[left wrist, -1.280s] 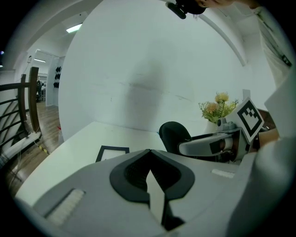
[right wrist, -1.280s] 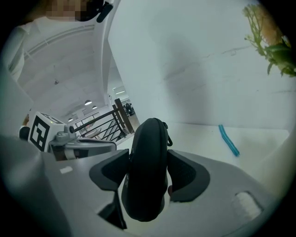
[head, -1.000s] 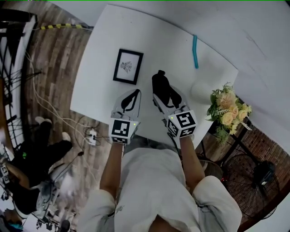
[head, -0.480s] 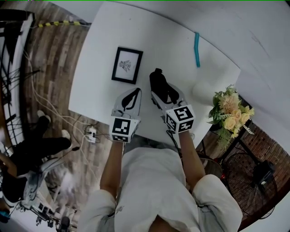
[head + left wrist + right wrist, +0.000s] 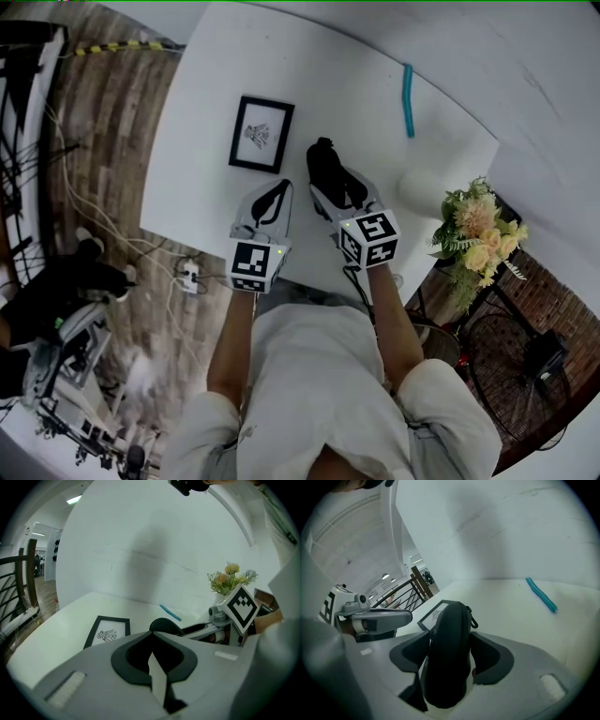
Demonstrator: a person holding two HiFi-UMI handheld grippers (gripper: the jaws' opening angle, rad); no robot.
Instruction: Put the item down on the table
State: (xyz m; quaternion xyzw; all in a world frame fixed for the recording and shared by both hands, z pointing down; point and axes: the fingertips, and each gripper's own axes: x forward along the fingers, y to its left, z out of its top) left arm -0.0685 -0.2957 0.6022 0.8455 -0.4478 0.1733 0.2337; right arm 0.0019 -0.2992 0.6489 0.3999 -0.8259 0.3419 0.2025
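A black zip case [image 5: 322,161] [image 5: 447,653] sits lengthwise between the jaws of my right gripper [image 5: 334,190] [image 5: 450,637], low over the white table [image 5: 281,84]. Both pads still touch its sides, and the jaws have just been opening a little. Whether the case rests on the tabletop I cannot tell. My left gripper [image 5: 278,192] [image 5: 154,634] hovers beside it on the left, shut, with nothing between its fingers. The case's far end points toward the framed picture.
A black-framed picture [image 5: 262,134] [image 5: 107,631] lies flat left of the case. A blue stick [image 5: 407,101] [image 5: 541,595] lies farther back right. A bouquet [image 5: 473,234] and a white round object [image 5: 417,192] stand at the table's right edge. Cables [image 5: 94,225] lie on the floor.
My right gripper has sunk slightly with the case, drifting up and left in the head view. The left gripper has stayed put. A person on the floor at left has shifted.
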